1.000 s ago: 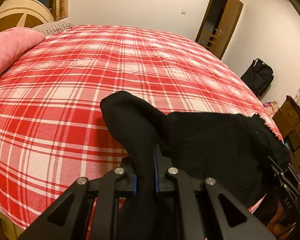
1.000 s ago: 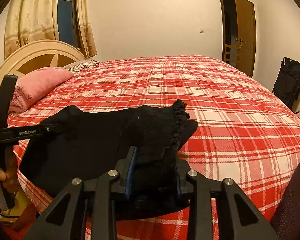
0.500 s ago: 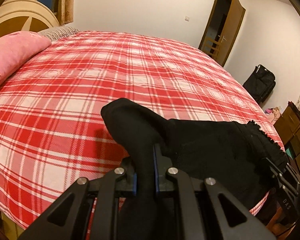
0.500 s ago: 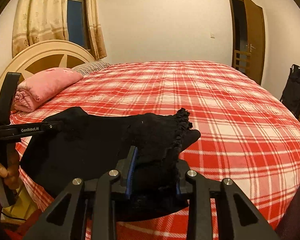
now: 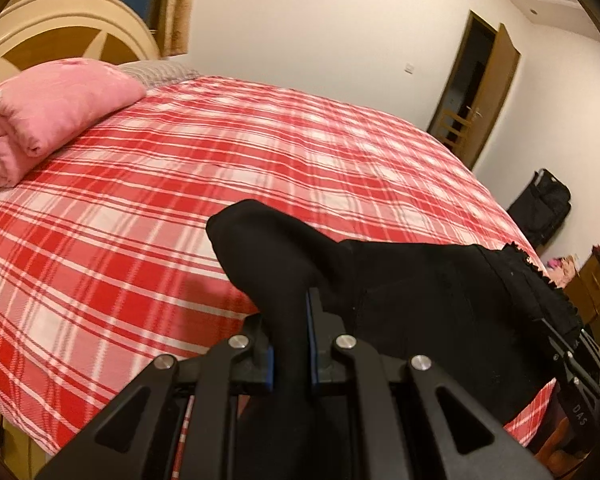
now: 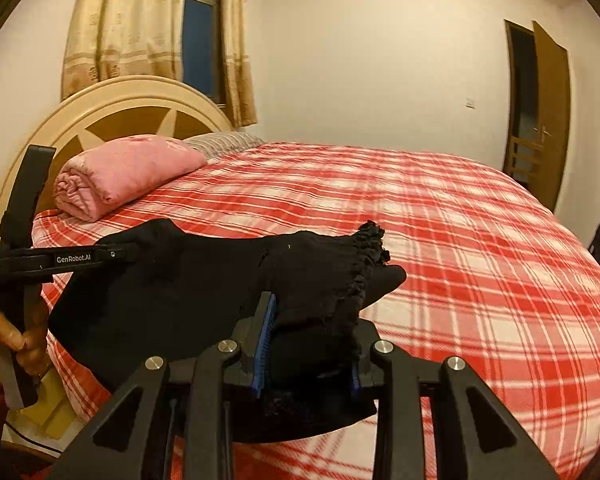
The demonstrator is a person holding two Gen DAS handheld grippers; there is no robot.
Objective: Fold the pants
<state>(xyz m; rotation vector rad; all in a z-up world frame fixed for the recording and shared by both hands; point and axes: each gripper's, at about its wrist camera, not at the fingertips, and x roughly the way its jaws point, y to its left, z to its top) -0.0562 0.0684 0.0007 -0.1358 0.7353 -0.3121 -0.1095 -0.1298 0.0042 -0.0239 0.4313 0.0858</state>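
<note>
Two claws grip our black pants (image 5: 420, 300): left claw (image 5: 290, 344) clamped on a plain end, right claw (image 6: 306, 354) on the frilled edge, cloth stretched low in frame above the plaid bed (image 5: 180, 168).

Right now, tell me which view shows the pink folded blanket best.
The right wrist view: the pink folded blanket sits whole against the headboard, rolled end visible. The left wrist view crops it at the frame's left edge.
</note>
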